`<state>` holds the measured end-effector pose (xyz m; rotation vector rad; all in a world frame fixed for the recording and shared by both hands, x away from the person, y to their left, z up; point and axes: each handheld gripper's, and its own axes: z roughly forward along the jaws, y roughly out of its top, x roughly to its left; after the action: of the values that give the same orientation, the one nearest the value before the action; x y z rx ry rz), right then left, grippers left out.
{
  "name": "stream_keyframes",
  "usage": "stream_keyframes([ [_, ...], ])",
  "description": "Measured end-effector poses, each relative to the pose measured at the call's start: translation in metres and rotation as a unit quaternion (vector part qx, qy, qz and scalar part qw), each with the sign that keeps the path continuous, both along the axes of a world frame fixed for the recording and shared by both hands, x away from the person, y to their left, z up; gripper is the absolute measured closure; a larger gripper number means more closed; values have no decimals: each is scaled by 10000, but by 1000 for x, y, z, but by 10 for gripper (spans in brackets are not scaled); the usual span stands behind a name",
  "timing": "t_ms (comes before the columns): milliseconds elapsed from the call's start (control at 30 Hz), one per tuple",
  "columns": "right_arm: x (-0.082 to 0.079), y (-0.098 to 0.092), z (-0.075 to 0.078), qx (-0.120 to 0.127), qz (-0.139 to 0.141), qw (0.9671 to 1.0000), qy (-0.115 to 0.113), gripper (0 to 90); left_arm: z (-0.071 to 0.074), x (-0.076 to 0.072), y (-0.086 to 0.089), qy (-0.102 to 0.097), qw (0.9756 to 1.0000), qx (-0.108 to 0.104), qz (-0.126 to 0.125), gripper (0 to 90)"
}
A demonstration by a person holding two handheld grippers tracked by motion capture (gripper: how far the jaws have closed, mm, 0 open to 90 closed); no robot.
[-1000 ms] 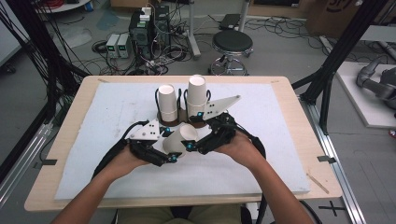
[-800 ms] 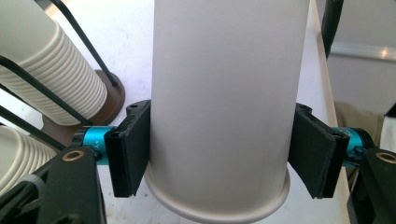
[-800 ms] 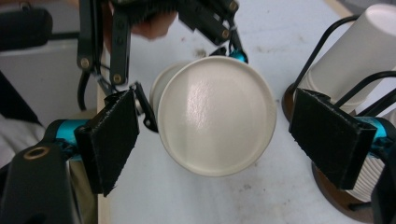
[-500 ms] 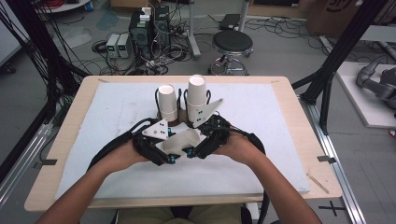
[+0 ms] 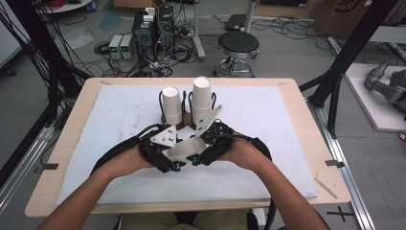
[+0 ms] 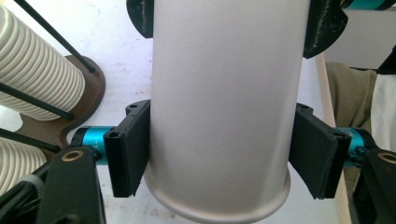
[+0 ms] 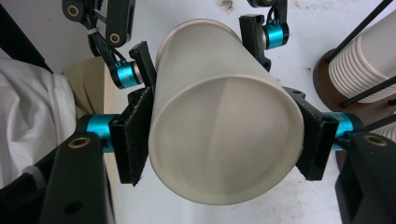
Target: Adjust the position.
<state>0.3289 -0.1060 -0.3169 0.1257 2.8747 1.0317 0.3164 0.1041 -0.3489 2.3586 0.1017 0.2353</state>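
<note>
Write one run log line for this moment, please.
left gripper: shut on paper cup | right gripper: just closed on same cup | cup stacks: behind, in holder

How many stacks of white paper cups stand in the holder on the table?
2: a shorter stack of white paper cups on the left, a taller stack on the right, both in the brown wire-posted holder.
</note>
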Motion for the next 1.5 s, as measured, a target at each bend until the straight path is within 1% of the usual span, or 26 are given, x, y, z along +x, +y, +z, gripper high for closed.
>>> stream_keyframes([
  [33, 0, 0, 0, 23, 0, 10000, -43, 333, 0, 0, 1, -35, 10000, -15, -29, 275],
  [67, -1, -1, 0, 26, -16, 10000, -20, 334, 0, 0, 1, -54, 10000, -47, -35, 271],
  [133, -1, -2, 0, 69, -4, 10000, -49, 333, 0, -1, 2, -92, 9999, -111, -64, 256],
  [200, 0, -4, 0, 78, 11, 10000, -30, 333, -1, -1, 4, -141, 9996, -235, -112, 233],
  [233, 0, -5, 0, 82, 3, 10000, 20, 333, -2, -1, 4, -112, 9993, -344, -122, 206],
  [300, 0, -8, -1, 102, -13, 9999, 94, 333, -2, -1, 7, -131, 9990, -397, -135, 185],
  [400, 1, -14, -3, 198, -61, 9996, 170, 333, -4, 0, 13, -58, 9980, -635, -55, 177],
  [500, 1, -22, -5, 298, -148, 9993, 193, 333, -7, 1, 23, 18, 9953, -964, 33, 176],
  [533, 2, -24, -6, 337, -172, 9991, 200, 333, -8, 1, 26, 14, 9942, -1076, 64, 175],
  [667, 2, -33, -9, 532, -259, 9979, 278, 333, -12, 1, 36, 180, 9870, -1589, 138, 173],
  [733, 3, -36, -11, 659, -279, 9969, 312, 333, -15, 0, 39, 274, 9814, -1893, 168, 165],
  [800, 3, -39, -14, 804, -290, 9956, 372, 333, -16, -1, 43, 346, 9740, -2230, 197, 161],
  [867, 3, -41, -17, 927, -306, 9944, 402, 333, -17, -1, 46, 387, 9671, -2499, 265, 153],
  [967, 3, -45, -23, 1176, -320, 9912, 511, 333, -19, 0, 51, 442, 9593, -2773, 317, 153],
  [1000, 3, -46, -24, 1277, -312, 9900, 513, 333, -20, 0, 52, 453, 9576, -2829, 319, 153],
  [1067, 3, -49, -27, 1454, -323, 9873, 557, 333, -21, -1, 52, 477, 9546, -2922, 333, 153],
  [1167, 2, -51, -30, 1682, -323, 9836, 567, 333, -23, -2, 52, 511, 9519, -3004, 311, 153],
  [1233, 1, -52, -30, 1808, -298, 9813, 591, 333, -25, -3, 50, 506, 9510, -3038, 269, 153],
  [1300, 0, -52, -31, 1926, -273, 9790, 616, 333, -25, -3, 48, 525, 9494, -3089, 204, 153],
  [1400, -1, -51, -31, 2013, -216, 9769, 684, 333, -26, -4, 45, 502, 9486, -3120, 131, 153],
  [1433, -2, -51, -31, 2041, -204, 9763, 684, 333, -26, -4, 44, 517, 9479, -3142, 133, 153],
  [1500, -2, -50, -30, 2110, -177, 9747, 712, 333, -27, -4, 43, 554, 9477, -3142, 104, 153],
])
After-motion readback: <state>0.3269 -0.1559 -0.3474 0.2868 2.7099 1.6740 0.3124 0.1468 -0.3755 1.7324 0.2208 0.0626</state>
